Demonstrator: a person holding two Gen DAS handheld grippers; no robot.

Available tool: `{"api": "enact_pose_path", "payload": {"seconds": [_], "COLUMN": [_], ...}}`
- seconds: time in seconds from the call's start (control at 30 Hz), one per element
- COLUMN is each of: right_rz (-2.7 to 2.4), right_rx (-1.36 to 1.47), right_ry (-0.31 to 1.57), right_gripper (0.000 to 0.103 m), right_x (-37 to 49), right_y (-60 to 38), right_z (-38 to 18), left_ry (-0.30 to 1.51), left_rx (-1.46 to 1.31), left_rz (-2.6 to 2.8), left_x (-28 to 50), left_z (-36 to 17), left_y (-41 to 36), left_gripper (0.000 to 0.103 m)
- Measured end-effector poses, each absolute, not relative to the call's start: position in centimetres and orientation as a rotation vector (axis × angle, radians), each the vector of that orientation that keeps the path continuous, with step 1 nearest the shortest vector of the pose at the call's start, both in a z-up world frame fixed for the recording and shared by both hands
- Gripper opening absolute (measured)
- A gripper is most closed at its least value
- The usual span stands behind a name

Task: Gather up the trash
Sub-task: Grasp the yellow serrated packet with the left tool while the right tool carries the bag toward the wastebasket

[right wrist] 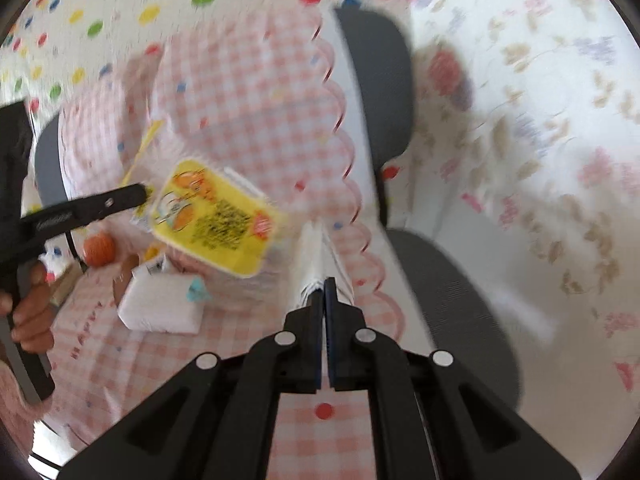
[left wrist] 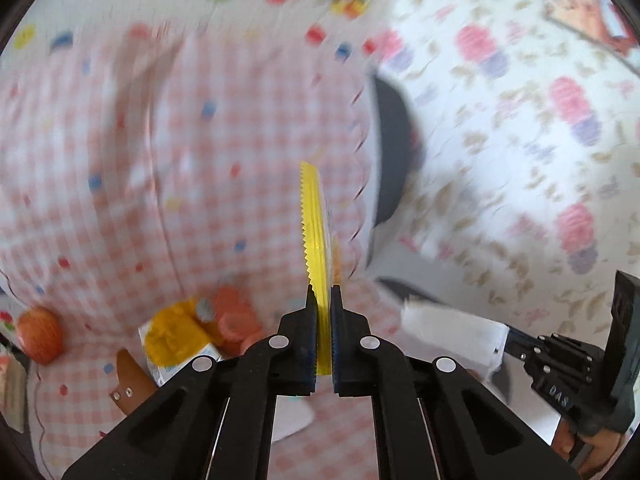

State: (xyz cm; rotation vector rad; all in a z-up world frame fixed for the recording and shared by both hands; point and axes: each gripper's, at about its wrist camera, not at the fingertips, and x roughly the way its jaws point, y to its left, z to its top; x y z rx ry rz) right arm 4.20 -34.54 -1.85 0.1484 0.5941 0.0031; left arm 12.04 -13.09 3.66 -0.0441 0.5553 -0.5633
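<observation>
**Both grippers loaded with trash, lifted off the checked cloth**

Nearest to me, my left gripper [left wrist: 323, 300] is clenched on a yellow wrapper [left wrist: 314, 240], gripped by one end so the flat packet stands edge-on beyond the jaws, its saw-toothed seal showing. I judge that end grip keeps the rest hanging free for an easy drop. From the right wrist camera the same wrapper [right wrist: 218, 220] shows its printed yellow face, hanging clear above the table.

My right gripper [right wrist: 323, 286] is also clamped shut, on a white folded paper [right wrist: 316, 256] that sticks straight out past the fingertips. From the left camera the right gripper [left wrist: 505, 339] and its white paper [left wrist: 452, 334] sit low at the right. So I count two grippers and two pieces of trash, one in each.

Just past the jaws, the pink checked cloth [left wrist: 200, 208] with its scalloped edge carries what is left: one white tissue pack [right wrist: 160, 308], one apple [left wrist: 40, 340], and a blurred yellow-and-orange heap [left wrist: 200, 328] I cannot sort into separate things.

Further out, one grey chair [right wrist: 380, 92] stands at the table's edge. Beyond it lie a dotted cloth [right wrist: 120, 8] and a flowered cloth [left wrist: 520, 120]. No bin shows in either view, so I cannot say where this load goes.
</observation>
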Motion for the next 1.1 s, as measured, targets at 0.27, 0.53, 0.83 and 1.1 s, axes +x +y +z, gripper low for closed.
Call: {"api": "enact_pose_path", "payload": {"seconds": [0.27, 0.53, 0.83, 1.1], "right_rz": [-0.036, -0.031, -0.089, -0.17], "right_rx": [0.179, 0.182, 0.222, 0.253], "right_ry": [0.486, 0.545, 0.644, 0.69], "right_gripper": [0.002, 0.002, 0.002, 0.002], "right_x": [-4.2, -11.5, -18.7, -23.0], "right_y": [-37.4, -36.9, -36.5, -37.2], "right_z": [3.7, 2.1, -1.2, -4.0], "left_ry": [0.412, 0.458, 0.562, 0.649], "left_rx": [-0.038, -0.009, 0.059, 0.132], "left_rz": [-0.615, -0.673, -0.836, -0.866], "left_x": [2.7, -7.1, -14.5, -17.0], "left_z": [8.4, 6.2, 0.6, -3.8], "left_y": [-13.3, -13.7, -16.9, -19.7], "left_gripper": [0.005, 0.005, 0.005, 0.005]}}
